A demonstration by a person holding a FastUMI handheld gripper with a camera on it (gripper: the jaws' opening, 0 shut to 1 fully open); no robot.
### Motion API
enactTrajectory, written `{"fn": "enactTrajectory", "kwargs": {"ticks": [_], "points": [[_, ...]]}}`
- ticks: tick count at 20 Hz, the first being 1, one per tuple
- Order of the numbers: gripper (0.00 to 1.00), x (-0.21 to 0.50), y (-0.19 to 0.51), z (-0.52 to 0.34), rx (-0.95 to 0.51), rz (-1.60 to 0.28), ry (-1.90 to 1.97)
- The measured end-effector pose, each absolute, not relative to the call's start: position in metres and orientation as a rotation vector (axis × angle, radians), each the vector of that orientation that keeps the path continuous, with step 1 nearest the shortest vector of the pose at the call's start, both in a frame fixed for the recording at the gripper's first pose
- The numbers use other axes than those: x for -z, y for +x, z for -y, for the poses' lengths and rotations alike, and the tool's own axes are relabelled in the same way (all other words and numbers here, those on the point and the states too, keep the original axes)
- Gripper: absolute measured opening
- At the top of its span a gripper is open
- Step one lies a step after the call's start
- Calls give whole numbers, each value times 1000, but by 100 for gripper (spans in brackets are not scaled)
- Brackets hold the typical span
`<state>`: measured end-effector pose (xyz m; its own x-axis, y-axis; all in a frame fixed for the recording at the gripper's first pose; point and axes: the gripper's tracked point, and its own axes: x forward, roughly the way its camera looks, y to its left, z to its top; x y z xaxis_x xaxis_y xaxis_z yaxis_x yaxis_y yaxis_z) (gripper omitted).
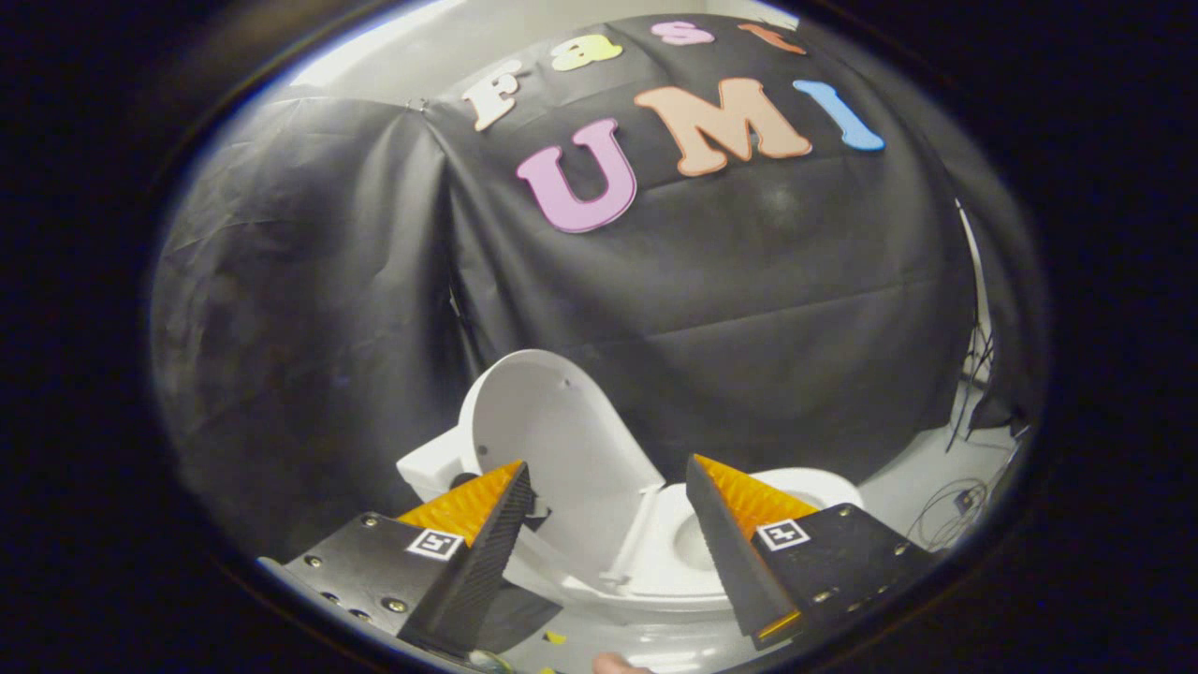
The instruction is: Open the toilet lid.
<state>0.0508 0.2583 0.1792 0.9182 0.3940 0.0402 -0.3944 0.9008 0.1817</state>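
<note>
**Toilet lid raised, fingers spread and empty**

The toilet lid (pixel 552 440) stands lifted, its pale inner face turned toward the camera and leaning back toward the tank (pixel 432 463), whose white corner shows just past the lid's left edge. The lid rises between and beyond the two fingers, nearer the left one, whose tip overlaps its lower left part in the view; whether they touch cannot be told. At its base the lid meets the hinge end of the toilet (pixel 655 562), and the seat ring and open bowl (pixel 697 543) lie to the right of it, partly hidden behind the right finger.

The hand-held gripper (pixel 608 482) has its fingers well apart, with nothing held between them; the lid and bowl show through the gap. Each finger carries a small square marker on its upper face.

Behind the toilet hangs the black cloth wall (pixel 749 309), creased and draped around the booth. A pale floor (pixel 922 487) shows to the right of the bowl, with thin dark cables (pixel 955 510) looped on it near the foot of the cloth. Small yellow scraps (pixel 554 638) lie on the floor below the fingers.
</note>
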Motion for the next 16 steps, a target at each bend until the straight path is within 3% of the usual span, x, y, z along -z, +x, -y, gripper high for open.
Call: {"fn": "enactTrajectory", "kwargs": {"ticks": [7, 16], "points": [[97, -263, 74, -95, -339, 325, -40], [98, -265, 83, 117, -38, 325, -11]]}}
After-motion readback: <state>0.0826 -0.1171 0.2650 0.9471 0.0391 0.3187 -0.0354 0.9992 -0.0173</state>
